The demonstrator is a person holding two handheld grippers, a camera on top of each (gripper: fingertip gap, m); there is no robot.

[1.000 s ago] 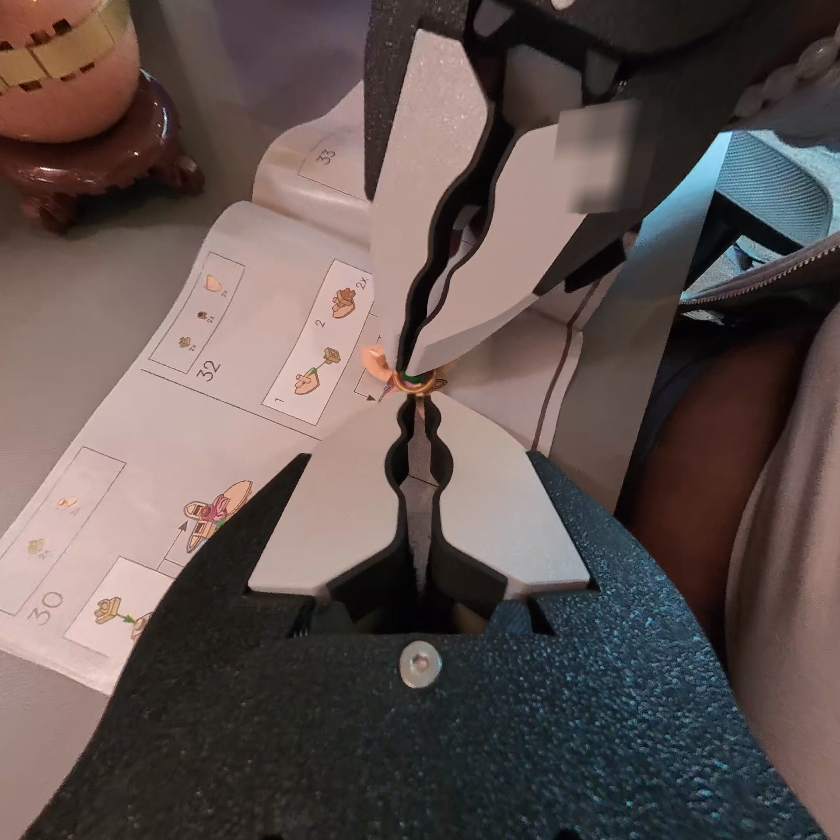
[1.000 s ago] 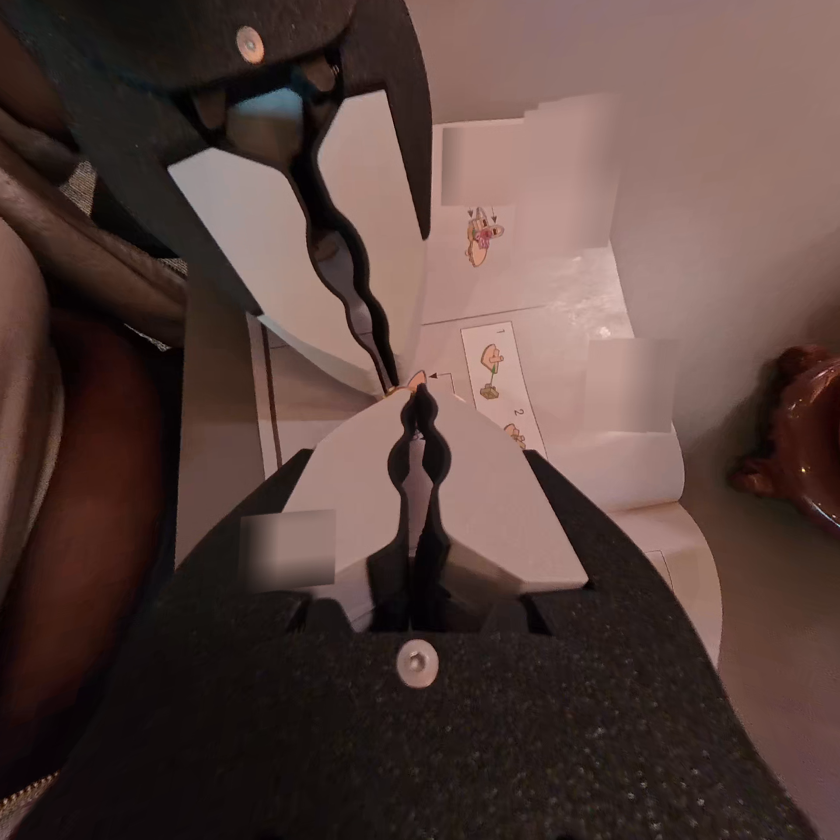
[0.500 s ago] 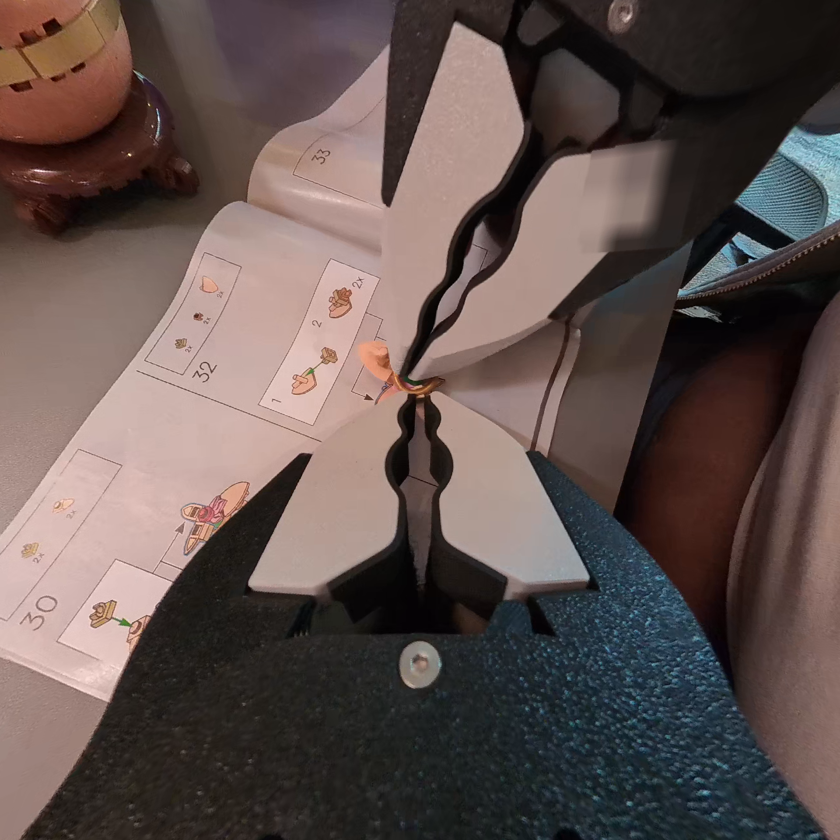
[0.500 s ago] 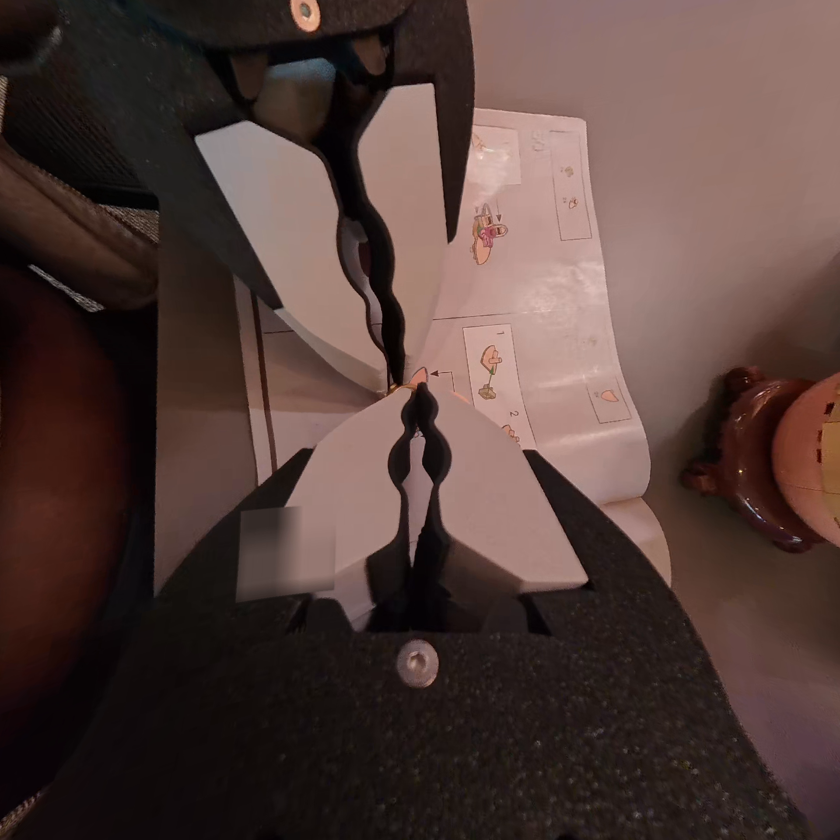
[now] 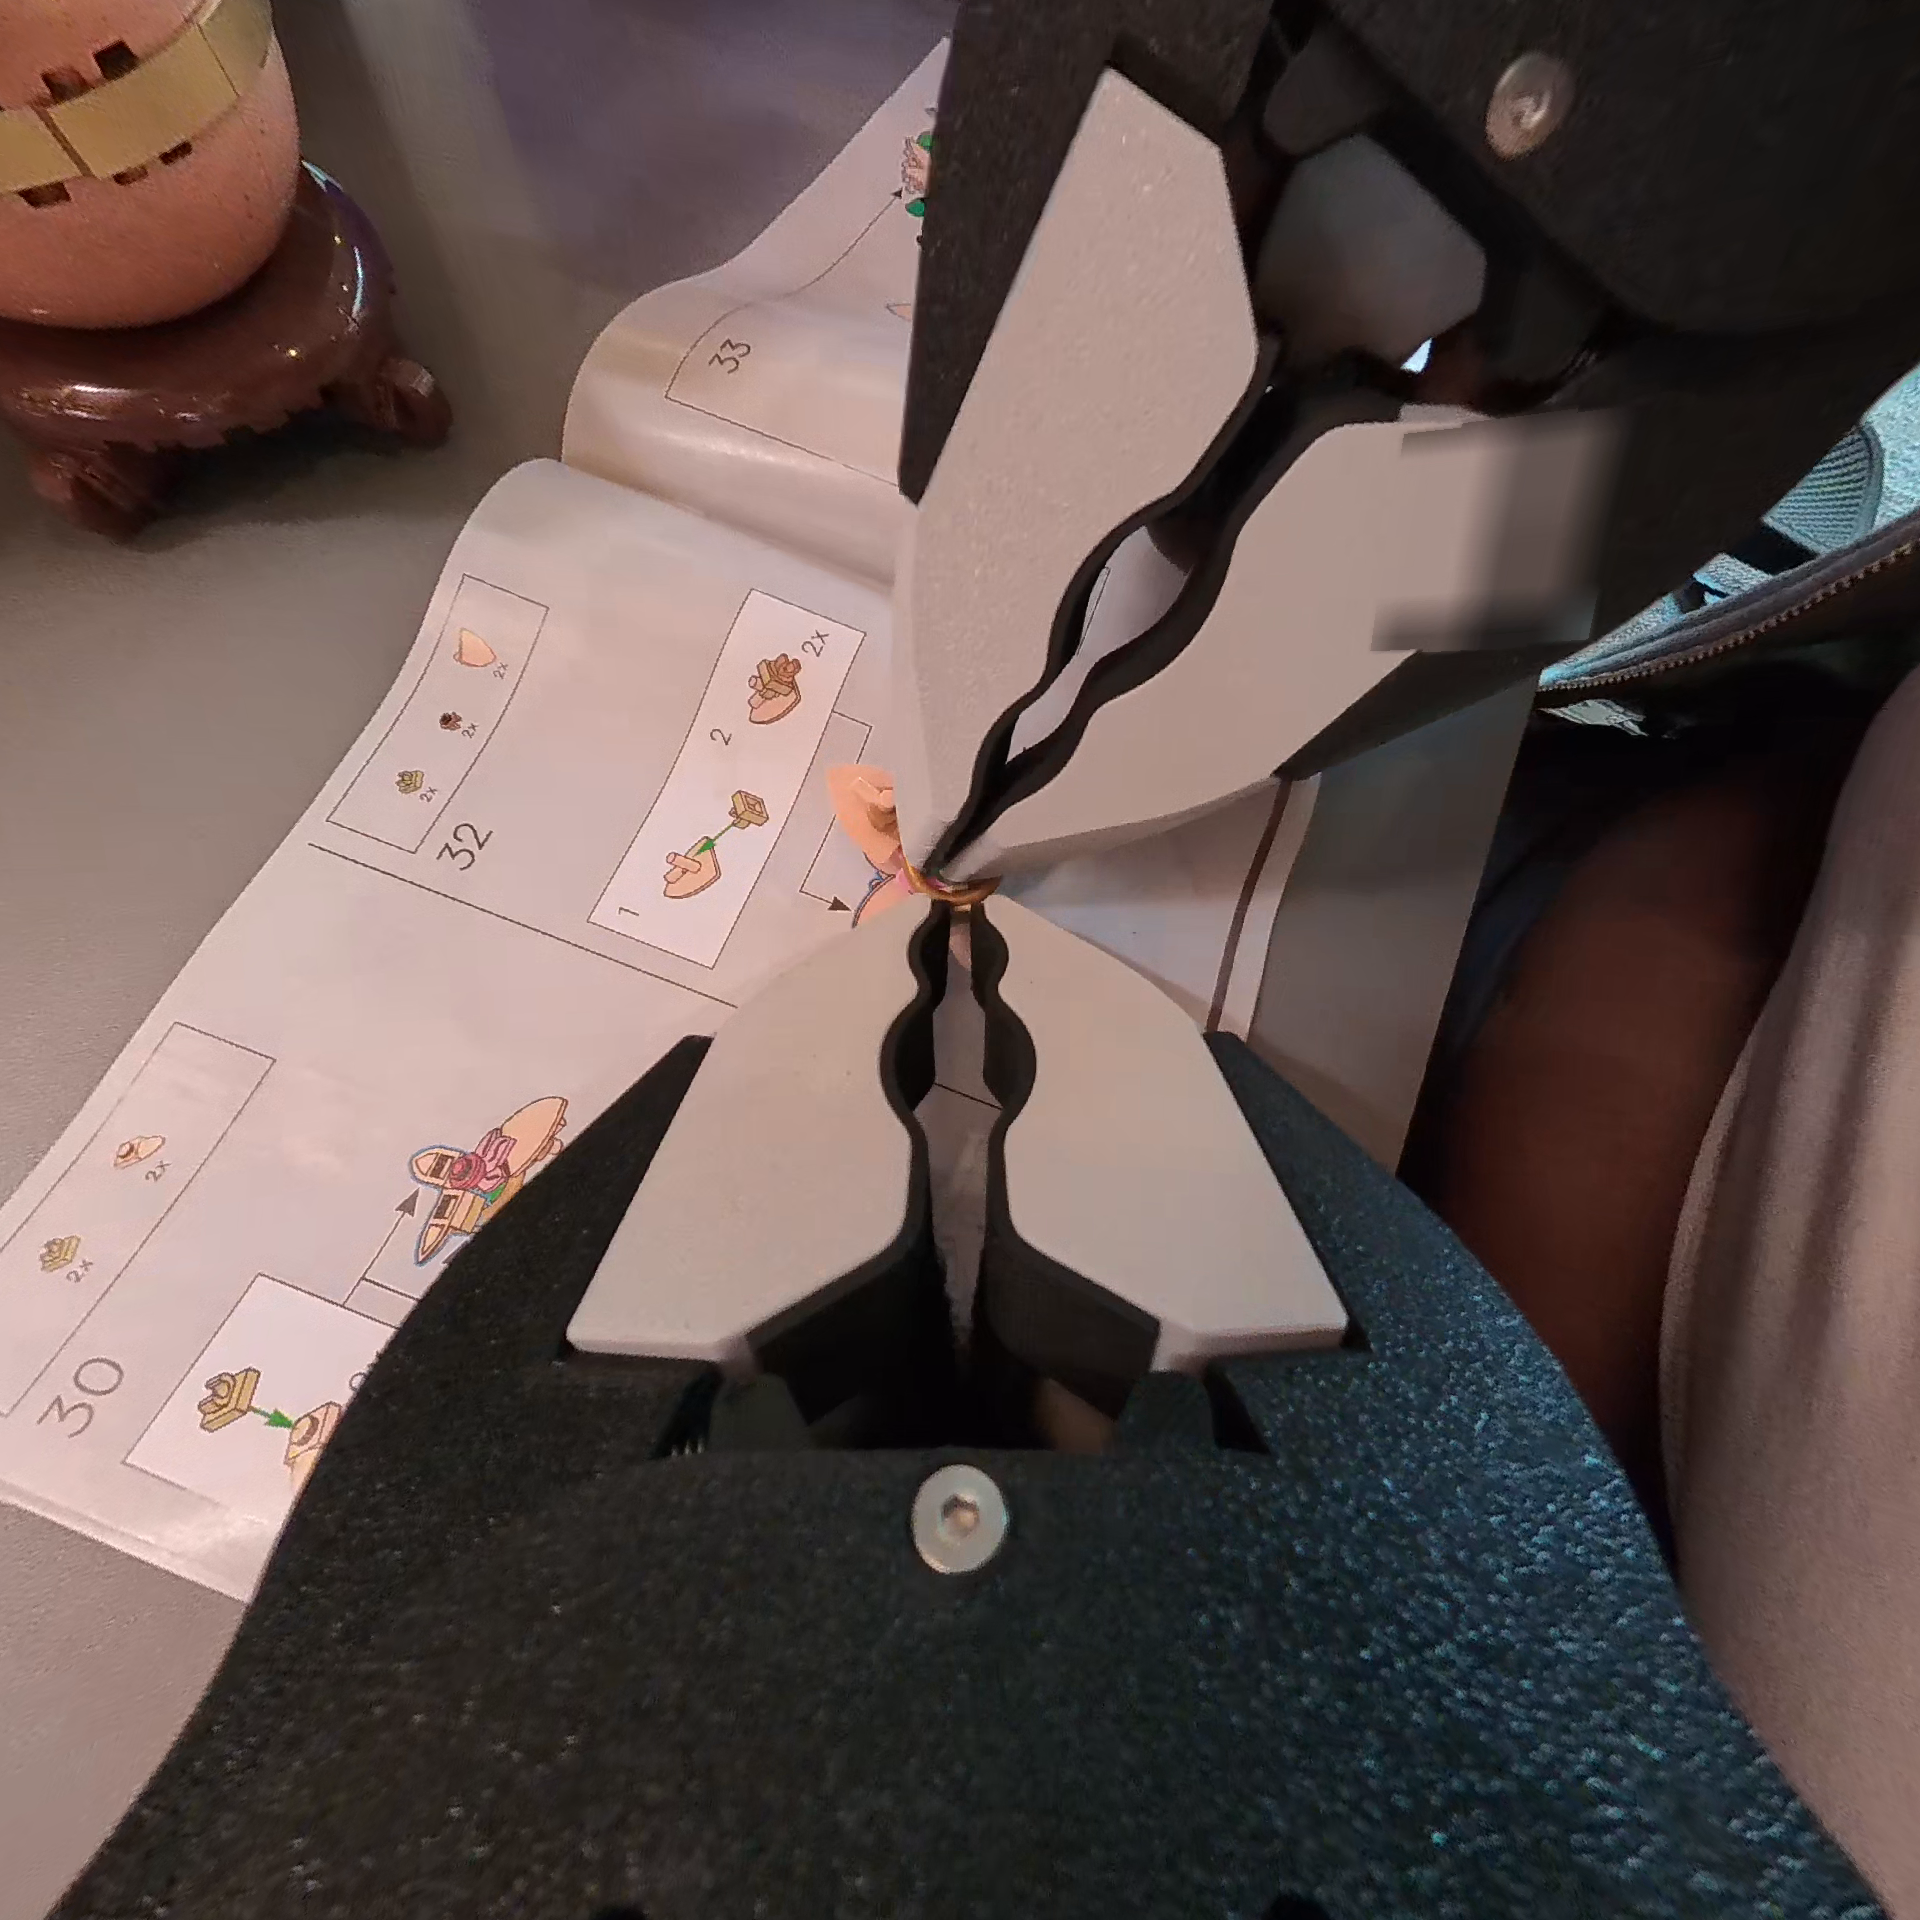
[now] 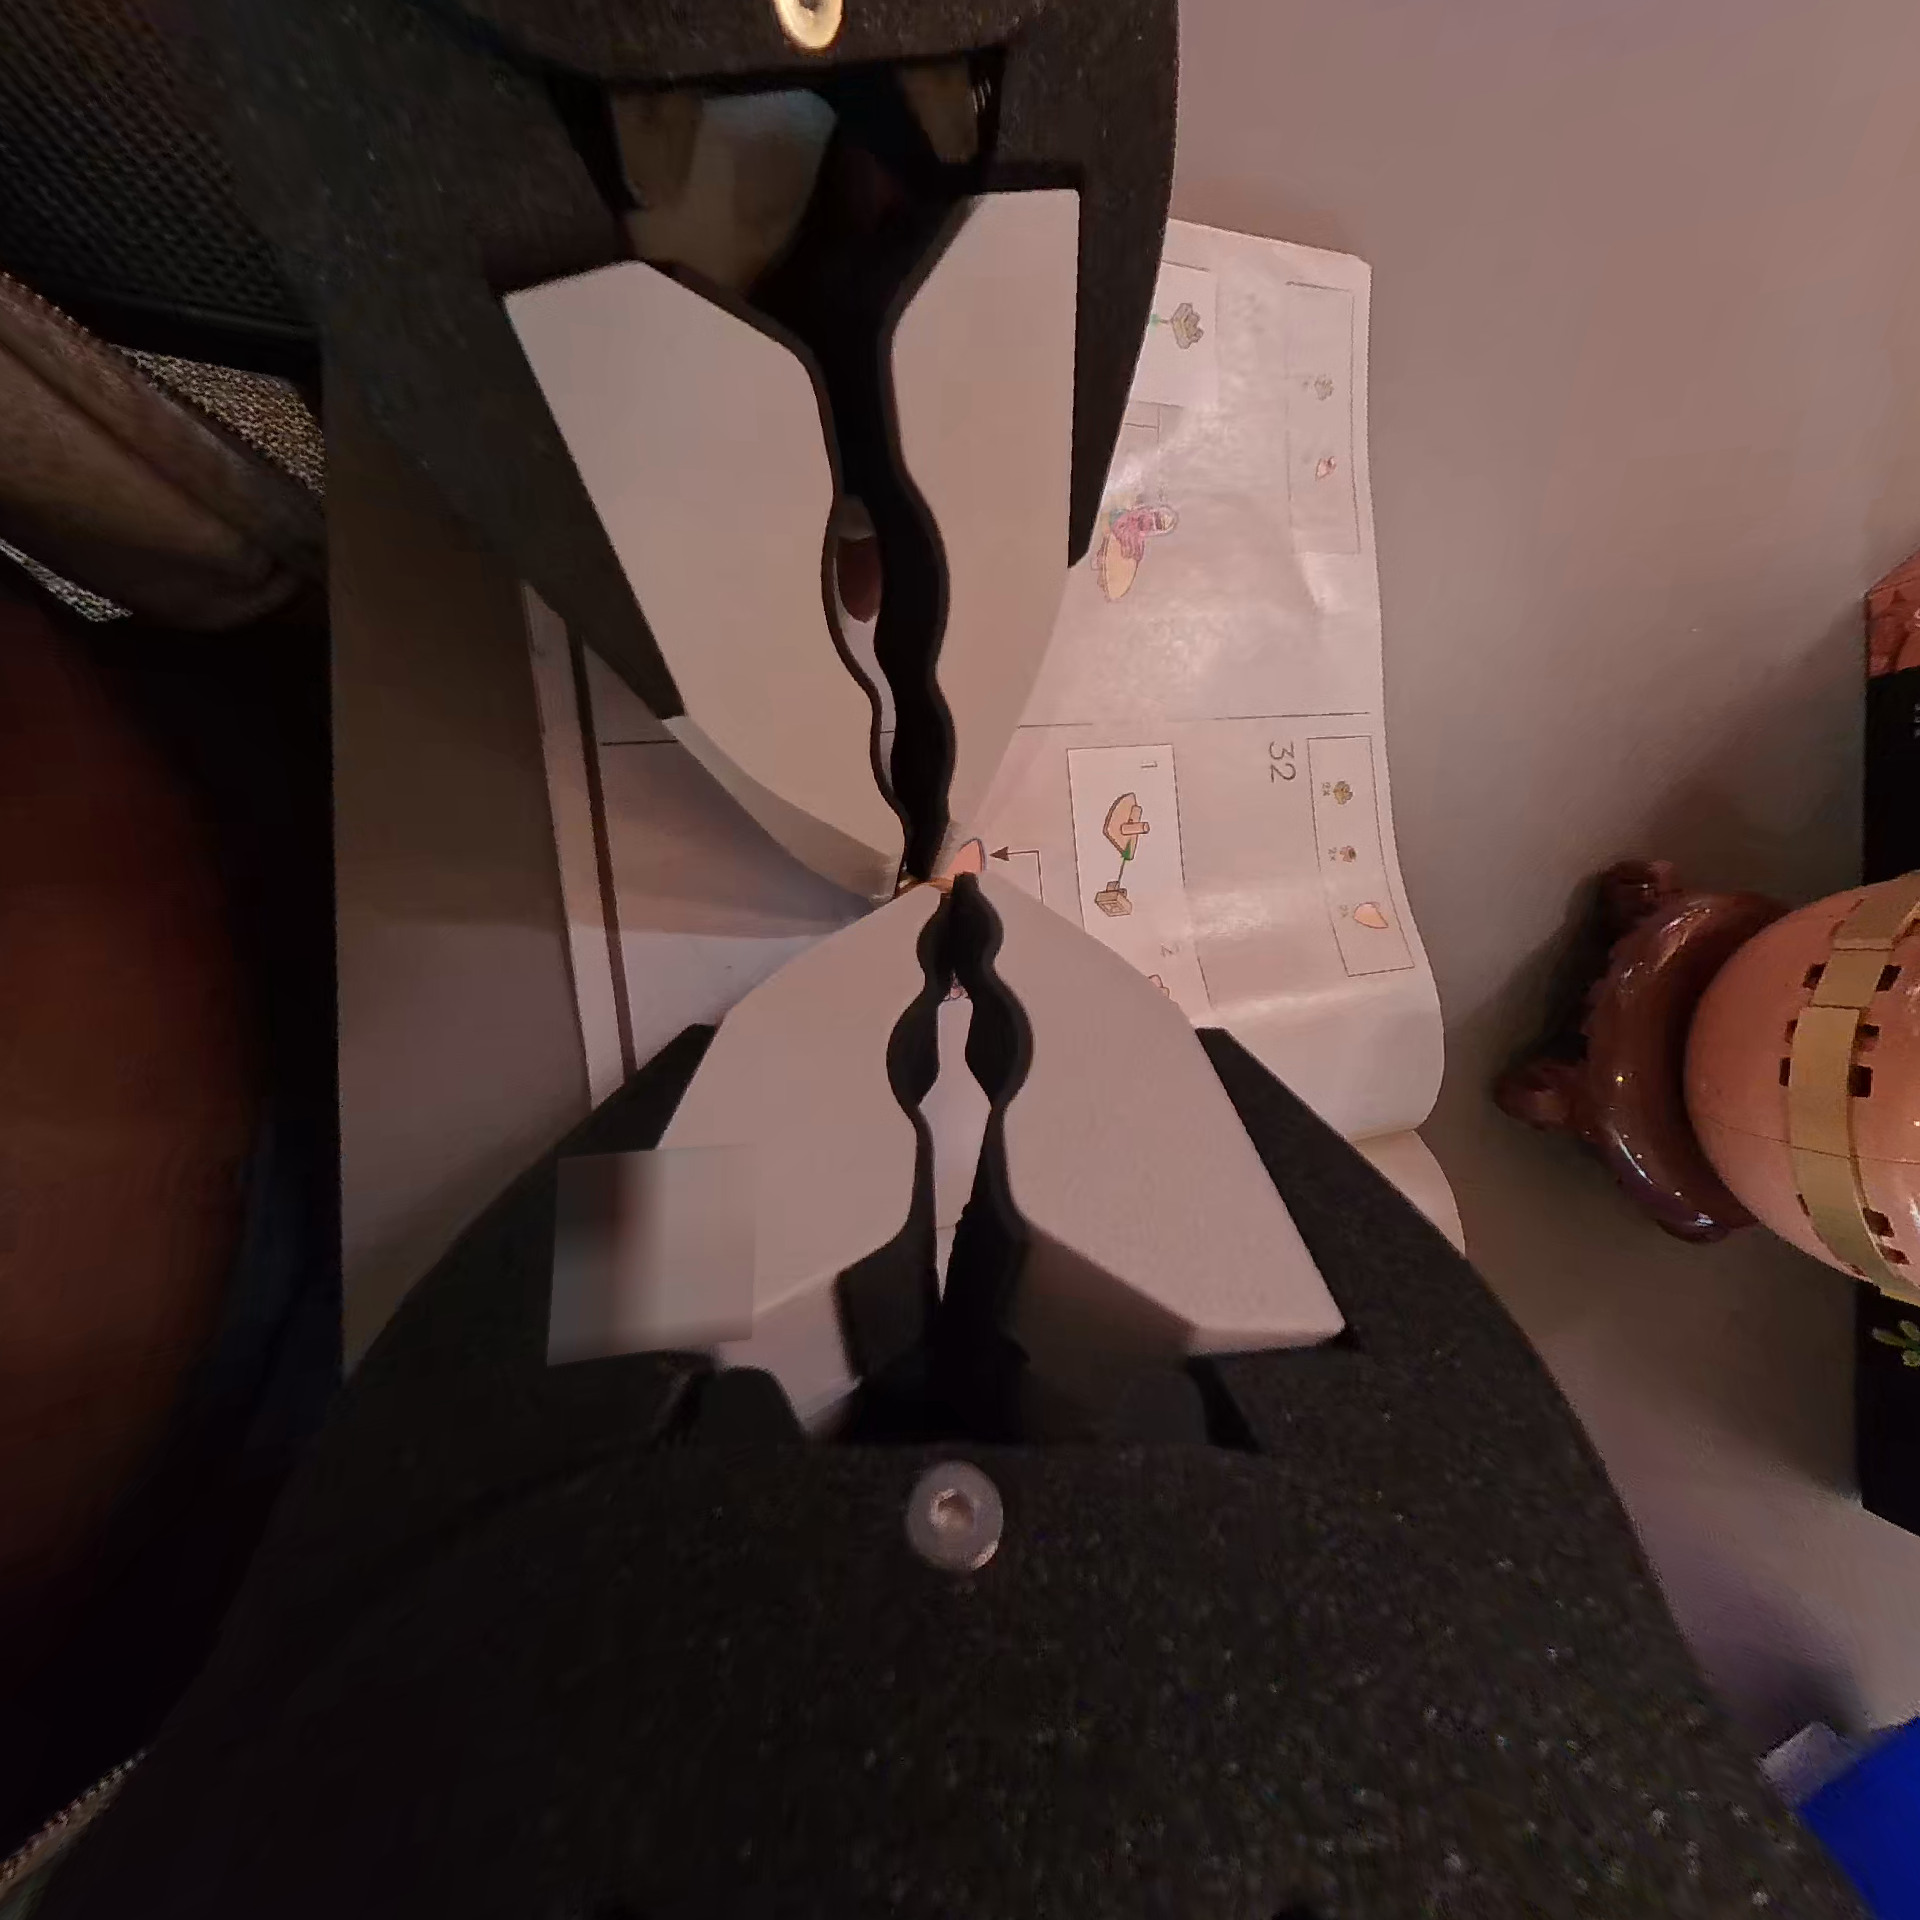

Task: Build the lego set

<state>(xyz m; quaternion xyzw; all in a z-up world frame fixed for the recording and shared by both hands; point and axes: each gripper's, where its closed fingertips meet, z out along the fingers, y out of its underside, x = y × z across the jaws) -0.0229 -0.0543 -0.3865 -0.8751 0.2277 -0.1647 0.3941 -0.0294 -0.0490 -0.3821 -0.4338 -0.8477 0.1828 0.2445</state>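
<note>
The left gripper (image 5: 954, 902) and the right gripper (image 5: 961, 860) meet tip to tip above the booklet (image 5: 540, 831), which lies open on the table (image 5: 156, 727). Both have their fingers almost closed at the tips, pinching from opposite sides one small lego piece (image 5: 951, 888) with a gold ring. A peach petal part (image 5: 862, 805) of it sticks out on the side toward the egg model (image 5: 135, 156). The egg model stands on a brown stand (image 5: 208, 384), beyond the far corner of the booklet.
</note>
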